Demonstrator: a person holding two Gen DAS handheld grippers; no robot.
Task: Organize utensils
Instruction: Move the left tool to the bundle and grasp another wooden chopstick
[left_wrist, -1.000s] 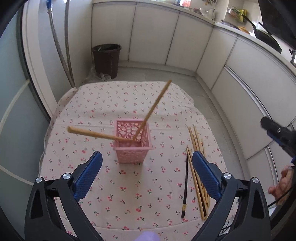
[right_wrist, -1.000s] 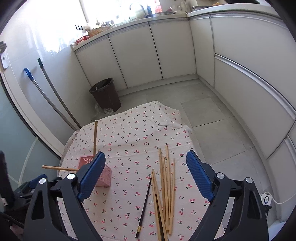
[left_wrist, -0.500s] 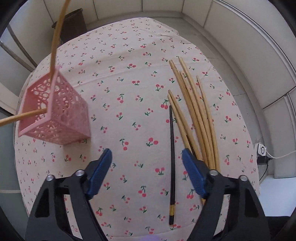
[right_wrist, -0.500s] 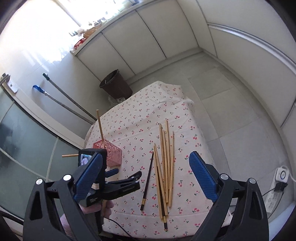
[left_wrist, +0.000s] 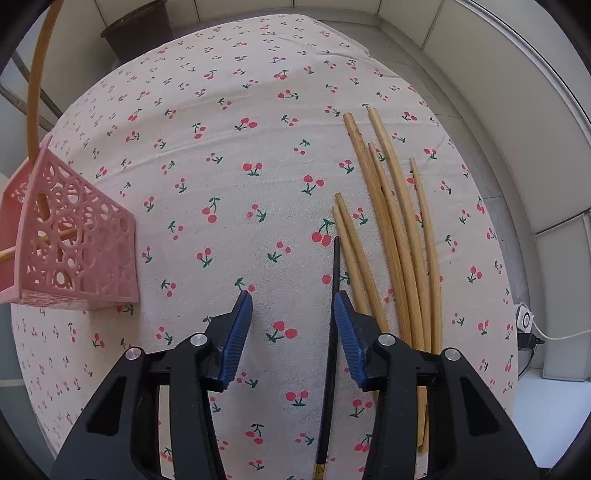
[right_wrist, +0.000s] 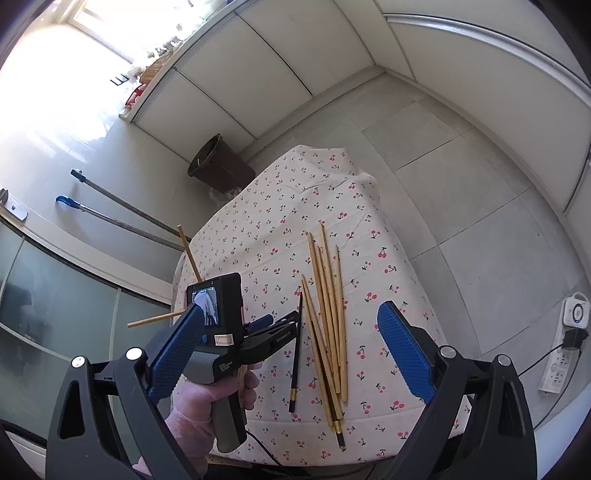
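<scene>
Left tongs (left_wrist: 291, 299) point steeply down over the bench (left_wrist: 236, 122), which is draped in a soft woven cloth printed with red cherries. Their ribbed blue pads (left_wrist: 238, 332) have just been closing and now stand at a middling gap. A slim black chopstick (left_wrist: 332, 332), smooth and round with a gold band near its butt, runs up between the pads, close to the right-hand pad; whether that pad touches it cannot be told, and the other pad is clear of it. Just beside it lies a loose fan of pale wooden chopsticks (left_wrist: 399, 236), matt, tapered, grain visible. At the left edge stands a pink plastic basket (left_wrist: 77, 243), square, its walls pierced with circles; two wooden chopsticks (left_wrist: 35, 92) lean out of it.

Right tongs (right_wrist: 291, 347), with stippled blue pads (right_wrist: 404, 347), are spread wide, nothing between them. Beyond them a gloved hand (right_wrist: 207, 402) grips the left tool's grey handle. A brown round bin (right_wrist: 218, 164) stands on the tiled floor.
</scene>
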